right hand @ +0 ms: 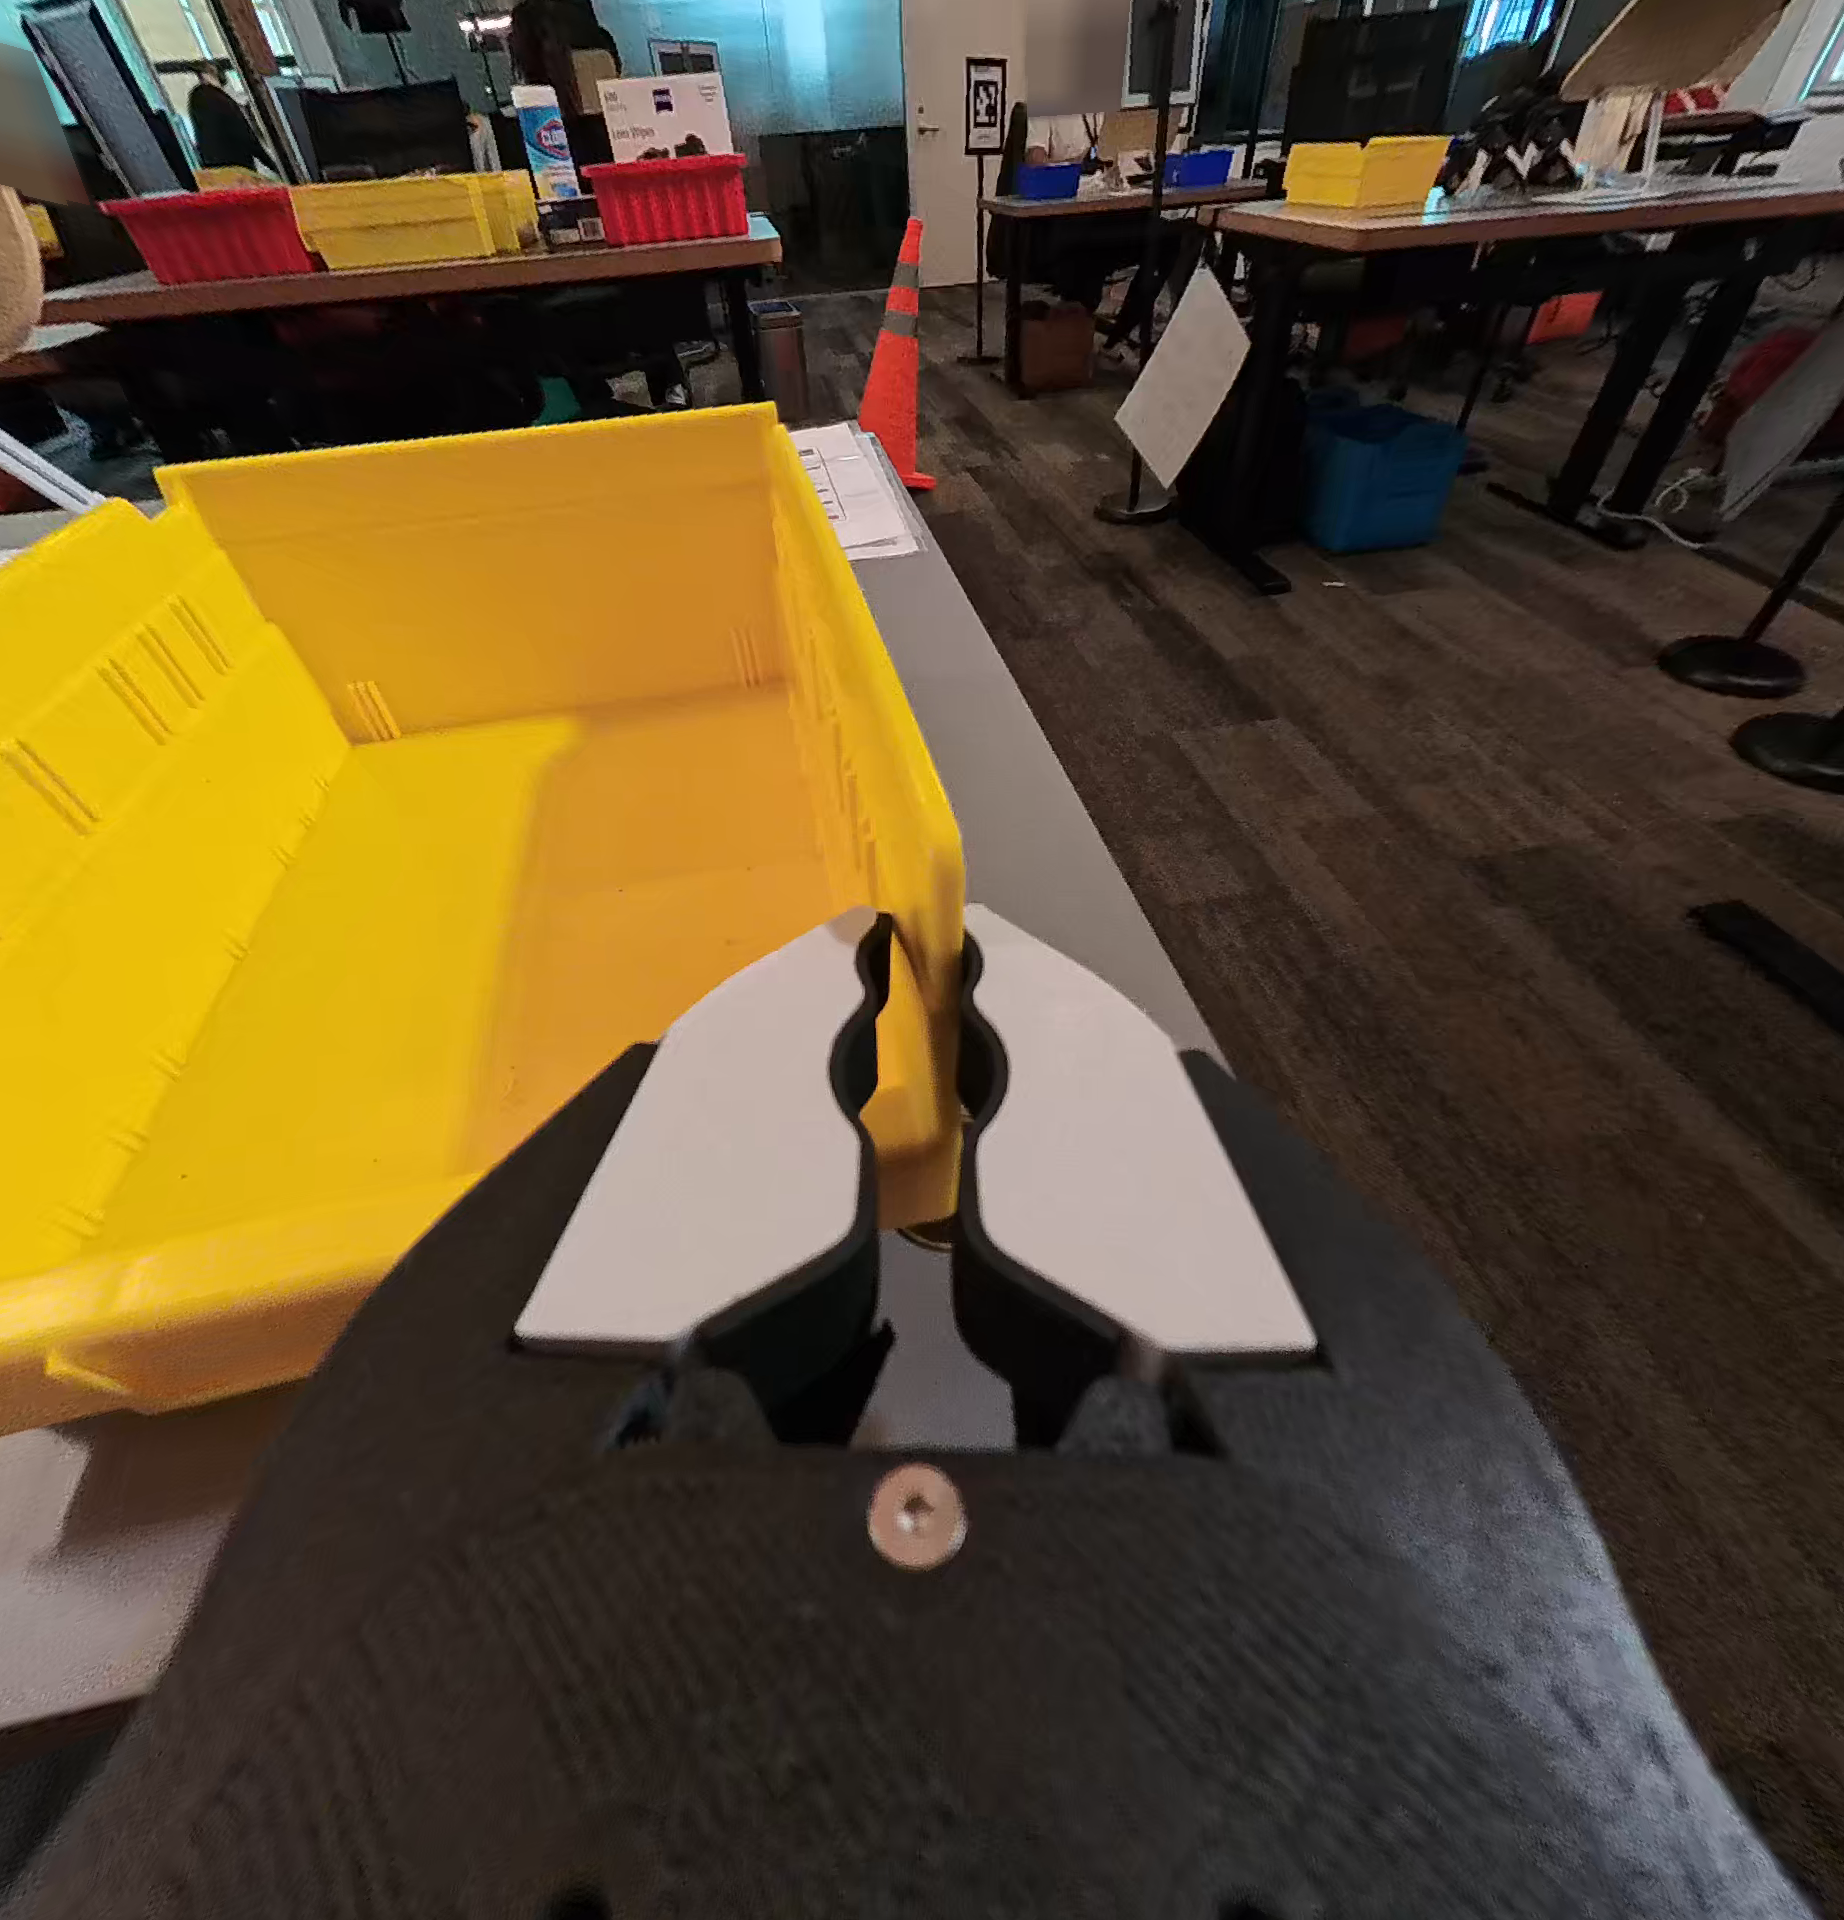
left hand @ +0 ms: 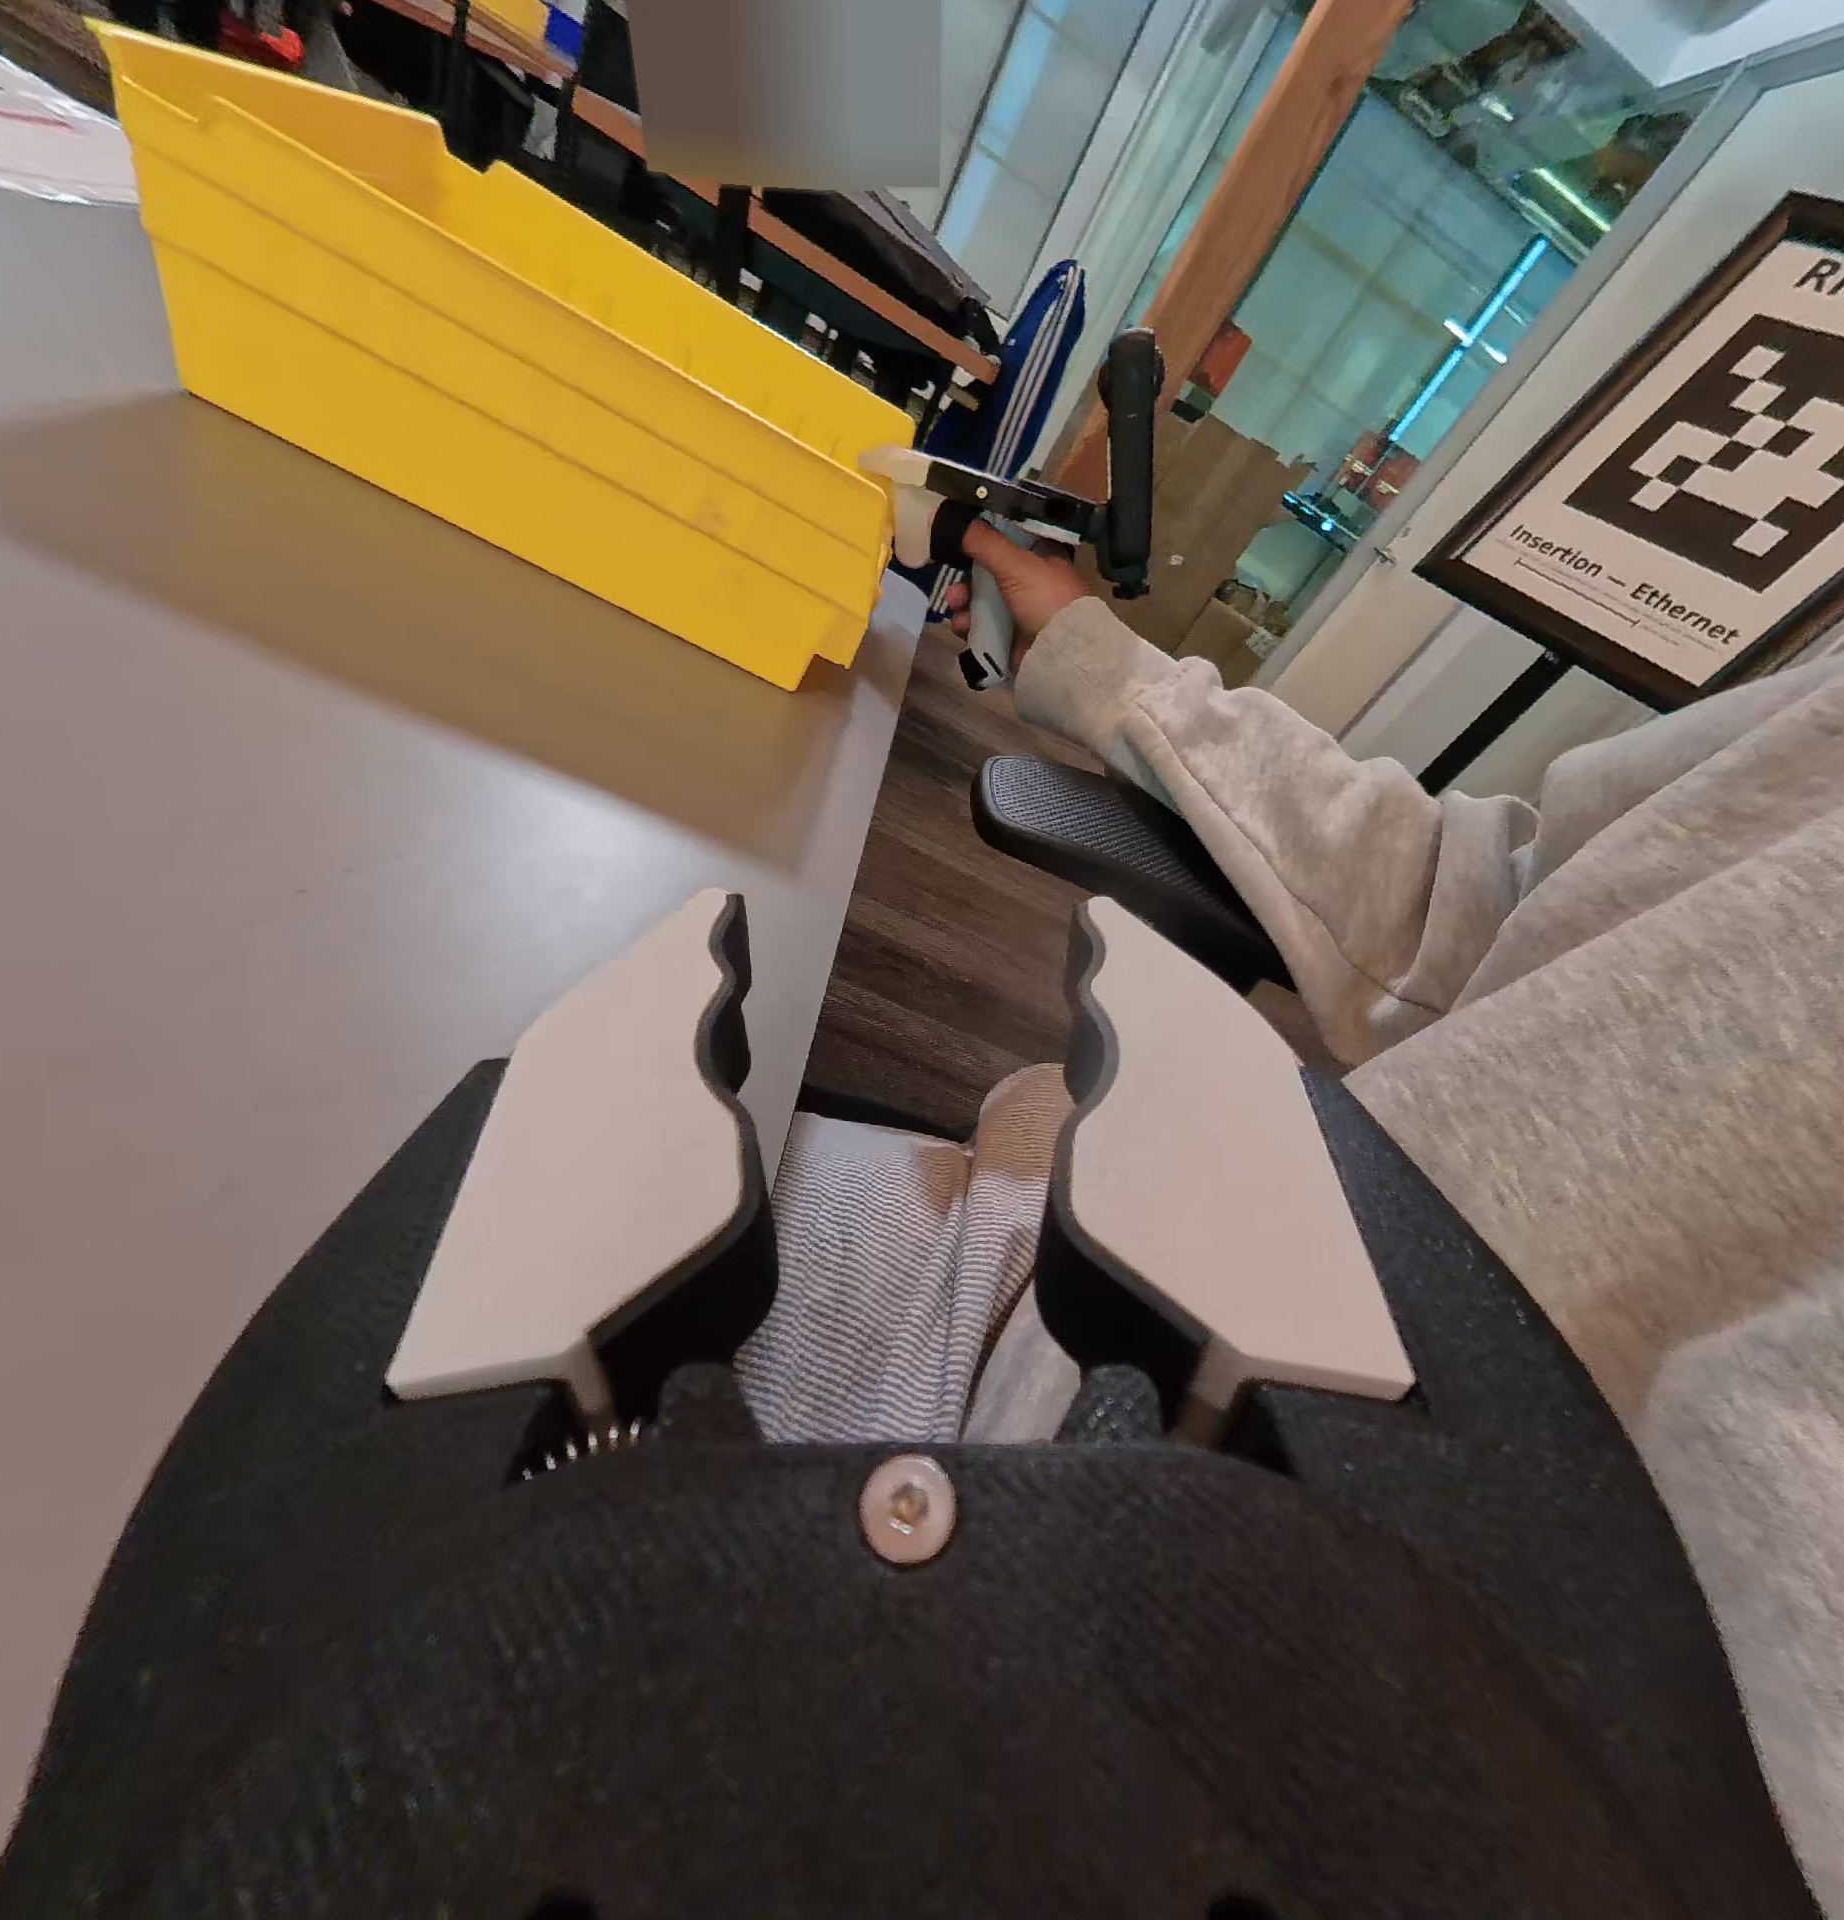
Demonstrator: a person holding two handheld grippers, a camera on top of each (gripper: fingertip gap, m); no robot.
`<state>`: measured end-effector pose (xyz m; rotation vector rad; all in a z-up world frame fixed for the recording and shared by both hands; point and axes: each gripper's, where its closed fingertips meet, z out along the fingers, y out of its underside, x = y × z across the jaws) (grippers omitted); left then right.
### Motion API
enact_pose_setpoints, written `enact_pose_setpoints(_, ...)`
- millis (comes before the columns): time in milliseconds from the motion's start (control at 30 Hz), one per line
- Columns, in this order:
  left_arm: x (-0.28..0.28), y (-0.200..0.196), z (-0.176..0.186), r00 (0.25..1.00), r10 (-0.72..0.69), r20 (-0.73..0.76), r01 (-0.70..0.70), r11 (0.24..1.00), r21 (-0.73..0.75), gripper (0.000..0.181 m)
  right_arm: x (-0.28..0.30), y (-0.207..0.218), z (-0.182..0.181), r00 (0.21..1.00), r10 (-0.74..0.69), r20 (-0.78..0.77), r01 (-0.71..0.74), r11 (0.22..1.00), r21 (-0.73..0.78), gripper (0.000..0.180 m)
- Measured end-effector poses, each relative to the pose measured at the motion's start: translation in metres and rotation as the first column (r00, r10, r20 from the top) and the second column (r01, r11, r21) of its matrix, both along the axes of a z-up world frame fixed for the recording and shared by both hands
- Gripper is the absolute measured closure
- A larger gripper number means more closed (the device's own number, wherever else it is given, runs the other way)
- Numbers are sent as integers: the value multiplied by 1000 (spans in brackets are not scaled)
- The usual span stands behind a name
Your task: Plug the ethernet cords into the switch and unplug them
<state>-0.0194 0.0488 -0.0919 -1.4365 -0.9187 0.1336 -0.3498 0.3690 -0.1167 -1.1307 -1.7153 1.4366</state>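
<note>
Currently gripping a bin wall; no ethernet cords or switch visible in either view.

Right gripper [right hand: 920, 935] clamped on the near corner wall of the yellow bin [right hand: 482, 644], which looks empty. Left gripper [left hand: 907, 925] spread wide, holding nothing, low beside the grey table [left hand: 274, 831] edge. Probably light, stiff plastic, a little slick; best held by the rim or corner as now. Sitting near the table's right edge, so easily tipped off; open tabletop to the left, clear floor [right hand: 1417, 831] to the right.
</note>
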Motion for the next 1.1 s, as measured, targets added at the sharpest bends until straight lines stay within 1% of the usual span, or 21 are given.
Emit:
enact_pose_setpoints(100,3,-6,0,999,34,-2,-34,999,-2,122,-8,-6,0,1000,-12,29,14,999,-40,170)
enact_pose_setpoints(133,4,-8,0,999,46,-3,-46,999,-4,122,-13,0,3,996,-80,35,81,996,-27,167)
enact_pose_setpoints(167,5,-10,0,998,59,-4,-59,998,-10,122,-17,15,15,978,-208,14,208,978,-30,140)
enact_pose_setpoints(200,5,-13,-2,997,74,-2,-74,997,-22,122,-16,27,40,949,-310,-47,306,948,-84,112)
enact_pose_setpoints(233,6,-16,-5,996,91,2,-91,995,-36,122,-7,29,74,930,-339,-140,314,934,-173,105)
enact_pose_setpoints(267,6,-21,-8,994,111,5,-110,993,-50,123,10,20,111,913,-310,-265,240,934,-264,108)
enact_pose_setpoints(333,5,-30,-13,988,153,6,-153,986,-74,124,54,-16,169,861,-213,-462,15,919,-395,116)
enact_pose_setpoints(400,2,-43,-13,979,202,-10,-202,974,-99,130,92,-79,190,845,-9,-535,-241,887,-395,131)
enact_pose_setpoints(433,0,-51,-11,972,231,-33,-233,966,-110,137,108,-117,190,836,119,-536,-361,855,-373,133)
enact_pose_setpoints(500,-2,-71,-1,947,307,-95,-318,939,-131,145,141,-198,167,791,396,-467,-570,754,-326,134)
enact_pose_setpoints(600,2,-107,13,879,440,-184,-469,867,-169,148,198,-293,107,633,734,-246,-767,551,-330,136)
enact_pose_setpoints(667,11,-139,19,801,545,-249,-594,774,-219,145,233,-330,78,484,865,-134,-834,409,-370,138)
enact_pose_setpoints(700,18,-159,22,745,601,-290,-665,706,-246,141,247,-342,71,410,907,-95,-855,346,-385,140)
enact_pose_setpoints(733,27,-182,26,673,659,-335,-739,619,-268,138,257,-350,66,351,934,-69,-872,299,-387,141)
enact_pose_setpoints(767,37,-205,31,592,709,-384,-806,521,-282,134,262,-356,63,316,947,-57,-886,273,-375,143)
enact_pose_setpoints(833,65,-254,40,400,780,-481,-913,294,-283,111,263,-363,62,295,954,-61,-901,256,-351,143)
enact_pose_setpoints(900,98,-296,46,219,804,-552,-959,74,-274,93,263,-368,64,279,958,-69,-900,235,-368,143)
enact_pose_setpoints(933,114,-313,46,149,807,-572,-962,-15,-273,86,263,-371,65,268,961,-70,-895,222,-387,143)
enact_pose_setpoints(967,128,-327,45,97,810,-579,-958,-83,-276,82,264,-374,65,256,964,-66,-889,208,-408,143)
enact_pose_setpoints(1000,138,-338,40,72,821,-567,-949,-118,-292,81,265,-378,64,239,969,-59,-882,192,-430,143)
enact_pose_setpoints(1100,152,-363,8,78,881,-467,-908,-131,-399,84,271,-387,60,181,983,-26,-863,146,-484,142)
